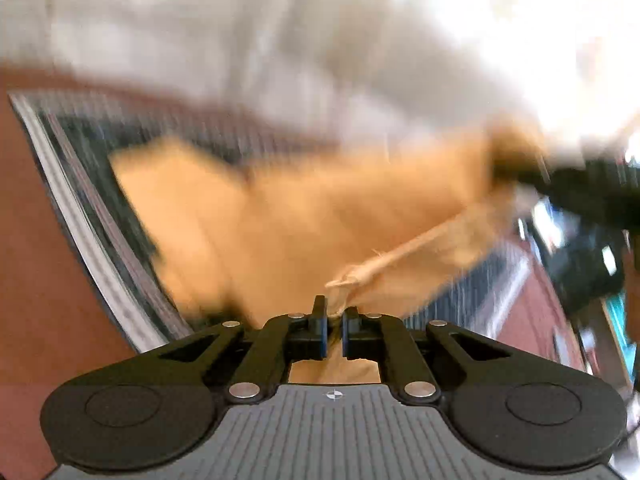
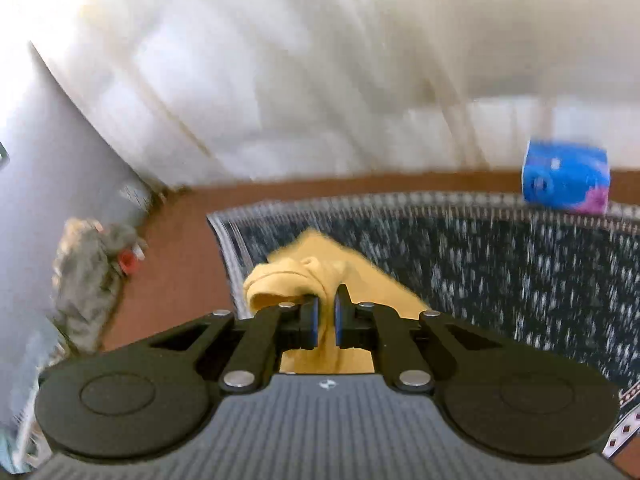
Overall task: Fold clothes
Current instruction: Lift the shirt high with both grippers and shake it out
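The left gripper [image 1: 335,312] has its jaws drawn nearly together, pinching a bunched edge of the yellow garment [image 1: 304,216] between the blue pads; the right gripper [image 2: 327,304] is likewise clamped on a fold of it, cloth bulging ahead of its fingertips

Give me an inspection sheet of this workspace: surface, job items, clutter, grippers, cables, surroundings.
Surface: dark patterned rug with a striped border, lying on a reddish-brown floor.
Job's things: one yellow garment, lifted and stretched over the rug; views are motion-blurred.
Clutter: blue packet at the rug's far edge; grey-green bundle with something red beside it on the floor, off the rug.
Grippers: left gripper shut on a bunched edge of the garment; right gripper shut on another fold of it.
Cables: nothing seen.
Surroundings: white cabinet fronts behind the rug; details too blurred to tell.
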The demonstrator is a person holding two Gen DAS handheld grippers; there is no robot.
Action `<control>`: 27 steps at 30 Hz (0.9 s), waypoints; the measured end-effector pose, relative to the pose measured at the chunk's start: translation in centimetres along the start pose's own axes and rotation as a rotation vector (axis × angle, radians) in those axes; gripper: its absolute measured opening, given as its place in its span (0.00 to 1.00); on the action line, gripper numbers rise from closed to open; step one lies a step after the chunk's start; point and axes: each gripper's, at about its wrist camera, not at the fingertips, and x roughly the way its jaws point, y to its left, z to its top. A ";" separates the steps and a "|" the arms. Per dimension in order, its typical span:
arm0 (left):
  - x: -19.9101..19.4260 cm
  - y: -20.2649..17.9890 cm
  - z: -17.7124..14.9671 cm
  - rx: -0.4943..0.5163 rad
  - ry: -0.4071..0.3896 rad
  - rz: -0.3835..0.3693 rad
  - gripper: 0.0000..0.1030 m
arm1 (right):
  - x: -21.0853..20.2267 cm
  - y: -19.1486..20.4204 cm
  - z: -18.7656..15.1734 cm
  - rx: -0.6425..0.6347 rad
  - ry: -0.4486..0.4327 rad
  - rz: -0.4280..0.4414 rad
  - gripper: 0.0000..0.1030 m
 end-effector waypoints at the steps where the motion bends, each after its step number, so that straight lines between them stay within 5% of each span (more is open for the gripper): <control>1: -1.7 -0.4 1.8 0.015 -0.061 0.004 0.02 | -1.5 0.4 0.7 -0.003 -0.039 0.028 0.08; 12: -17.0 -10.2 10.7 0.290 -0.483 -0.015 0.02 | -14.3 6.7 4.6 -0.135 -0.354 0.195 0.08; 27: -29.9 -18.2 9.2 0.396 -0.690 -0.095 0.02 | -26.1 12.7 5.7 -0.245 -0.466 0.355 0.08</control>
